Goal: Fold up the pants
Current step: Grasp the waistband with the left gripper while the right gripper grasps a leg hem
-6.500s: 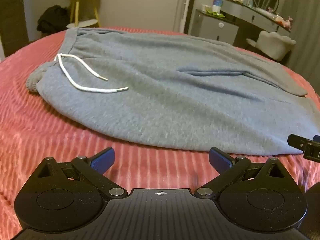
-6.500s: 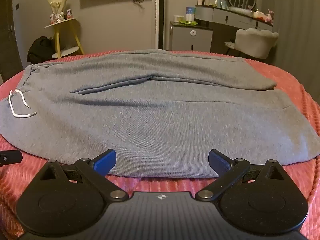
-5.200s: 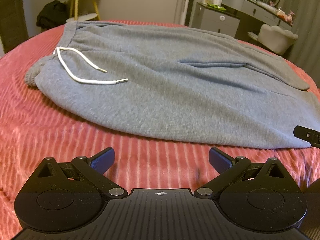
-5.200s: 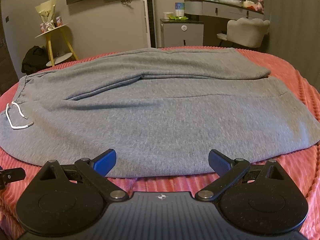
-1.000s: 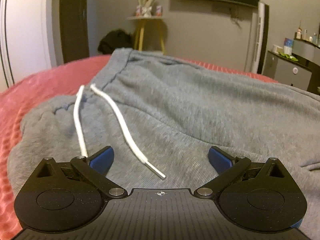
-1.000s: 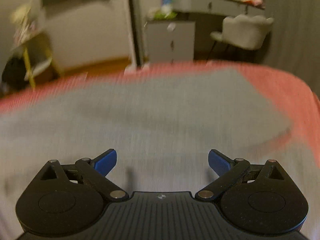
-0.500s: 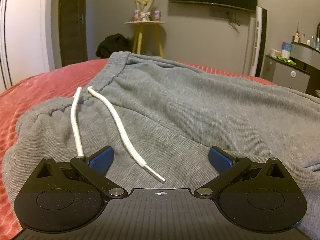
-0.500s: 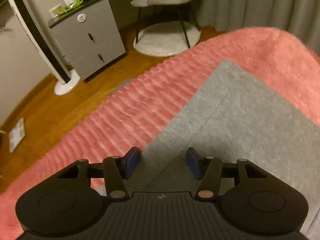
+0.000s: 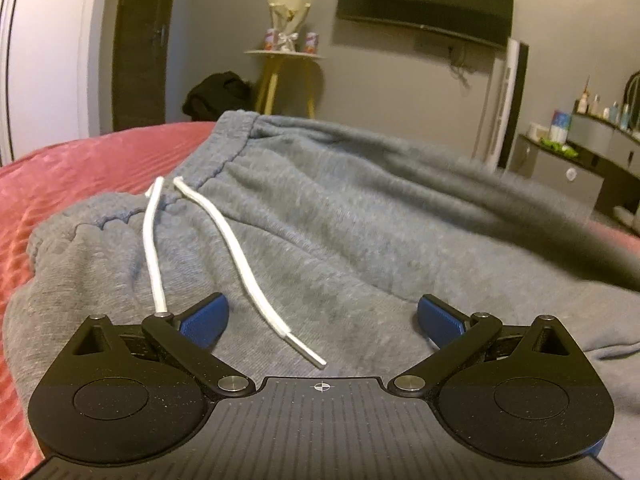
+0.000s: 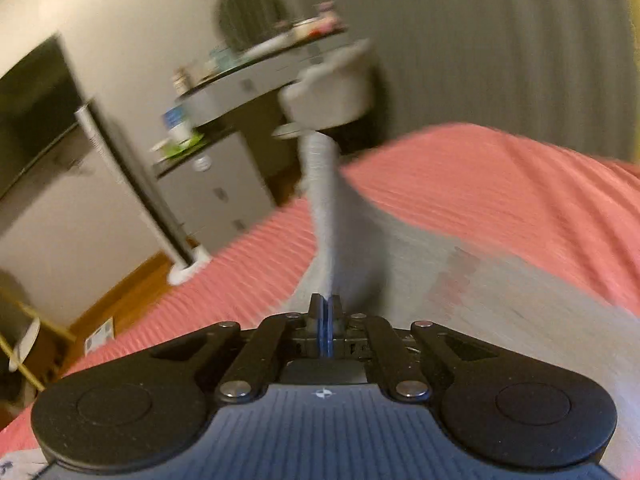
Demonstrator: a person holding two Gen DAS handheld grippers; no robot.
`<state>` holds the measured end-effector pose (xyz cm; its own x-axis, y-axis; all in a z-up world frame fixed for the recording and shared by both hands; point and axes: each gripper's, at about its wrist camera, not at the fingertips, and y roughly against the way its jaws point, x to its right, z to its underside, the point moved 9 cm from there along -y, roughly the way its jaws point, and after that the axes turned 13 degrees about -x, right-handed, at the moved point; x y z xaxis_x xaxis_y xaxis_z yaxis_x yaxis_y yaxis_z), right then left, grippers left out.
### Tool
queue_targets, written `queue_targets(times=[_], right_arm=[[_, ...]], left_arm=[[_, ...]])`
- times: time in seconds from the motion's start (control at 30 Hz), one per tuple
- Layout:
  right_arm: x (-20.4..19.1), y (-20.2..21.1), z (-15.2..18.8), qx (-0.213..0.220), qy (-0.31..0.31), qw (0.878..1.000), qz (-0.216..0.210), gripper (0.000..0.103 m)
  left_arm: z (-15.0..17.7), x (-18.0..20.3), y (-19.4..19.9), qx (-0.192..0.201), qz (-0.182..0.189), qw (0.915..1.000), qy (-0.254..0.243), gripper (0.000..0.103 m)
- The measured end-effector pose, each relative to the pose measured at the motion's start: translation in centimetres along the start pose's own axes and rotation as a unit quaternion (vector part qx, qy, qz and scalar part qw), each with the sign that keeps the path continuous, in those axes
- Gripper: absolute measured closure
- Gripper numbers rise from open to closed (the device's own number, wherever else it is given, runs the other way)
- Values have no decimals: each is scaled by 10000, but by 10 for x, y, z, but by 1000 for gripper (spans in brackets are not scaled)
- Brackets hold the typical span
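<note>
While my right gripper (image 10: 325, 308) pinched the limp, heavy fleece pants (image 10: 332, 216) at the hem, my left gripper (image 9: 320, 320) sat spread beside the waistband (image 9: 224, 152).

Matt grey fleece pants (image 9: 360, 232) (white woven drawstring (image 9: 240, 256)) on ribbed pink bedspread (image 9: 80, 168)

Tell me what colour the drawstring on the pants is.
White; the drawstring lies on the grey pants, clearest in the left wrist view.

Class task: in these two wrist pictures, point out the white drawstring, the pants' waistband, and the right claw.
white drawstring (image 9: 240, 248): left wrist view, middle of the longer strand.
waistband (image 9: 236, 132): left wrist view, gathered elastic edge.
right claw (image 10: 325, 302): right wrist view, fingertips shut on pants fabric.
</note>
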<state>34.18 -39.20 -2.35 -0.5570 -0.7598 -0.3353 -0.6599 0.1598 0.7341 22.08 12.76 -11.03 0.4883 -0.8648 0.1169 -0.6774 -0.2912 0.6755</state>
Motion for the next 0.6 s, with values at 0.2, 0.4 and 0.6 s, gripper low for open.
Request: queue_targets(times=[0.2,0.4,0.6], right_arm=[[111,-1,72,-702,-819,9942,32,98],[95,-26,49,-789,-1190,9857,-892,59],[95,-69,35,-875,-1651,9736,-1312,65]], left_arm=[[-13,14,20,-159,673,9974,216,0],[-71,42,10,-861,2288,9650,948,0],[-122,66,-67,-1614,2178,9524,1394,2]])
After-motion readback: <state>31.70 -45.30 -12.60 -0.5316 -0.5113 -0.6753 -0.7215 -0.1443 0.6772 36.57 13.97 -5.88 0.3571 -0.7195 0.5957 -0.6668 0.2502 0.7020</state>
